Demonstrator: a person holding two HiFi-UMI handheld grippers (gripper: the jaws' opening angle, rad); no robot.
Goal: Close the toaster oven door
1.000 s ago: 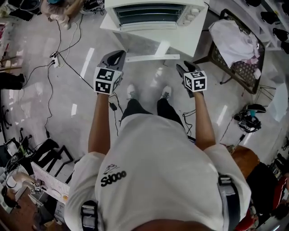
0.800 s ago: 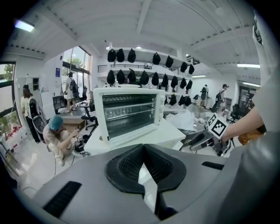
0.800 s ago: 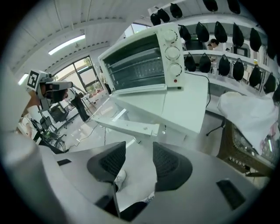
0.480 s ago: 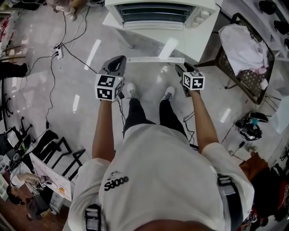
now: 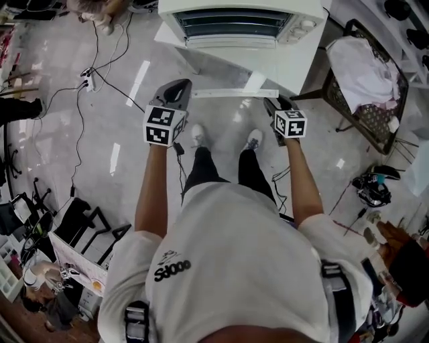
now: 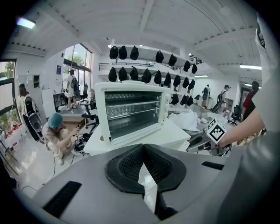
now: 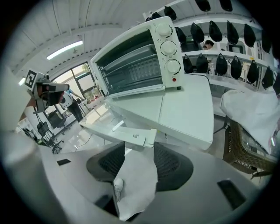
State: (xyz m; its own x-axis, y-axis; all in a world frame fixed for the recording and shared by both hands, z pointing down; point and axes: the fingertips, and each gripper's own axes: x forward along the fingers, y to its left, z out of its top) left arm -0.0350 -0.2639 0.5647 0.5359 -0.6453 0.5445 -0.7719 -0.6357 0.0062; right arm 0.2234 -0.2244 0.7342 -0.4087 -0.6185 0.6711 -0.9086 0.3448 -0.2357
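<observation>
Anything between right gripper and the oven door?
Nothing: right gripper view shows the right gripper, jaws just opened and empty, directly facing a corner of the oven door.

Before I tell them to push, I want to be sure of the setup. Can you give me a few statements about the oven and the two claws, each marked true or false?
1. The oven door is shut. False: it hangs open, lying flat out in front of the oven.
2. The right claw is open. True: its jaws have just been opening and grip nothing, and the door's edge lies just past them.
3. The left claw holds the door. False: its jaws are together on nothing, off to the door's left.
4. The oven has three round knobs. True.
</observation>
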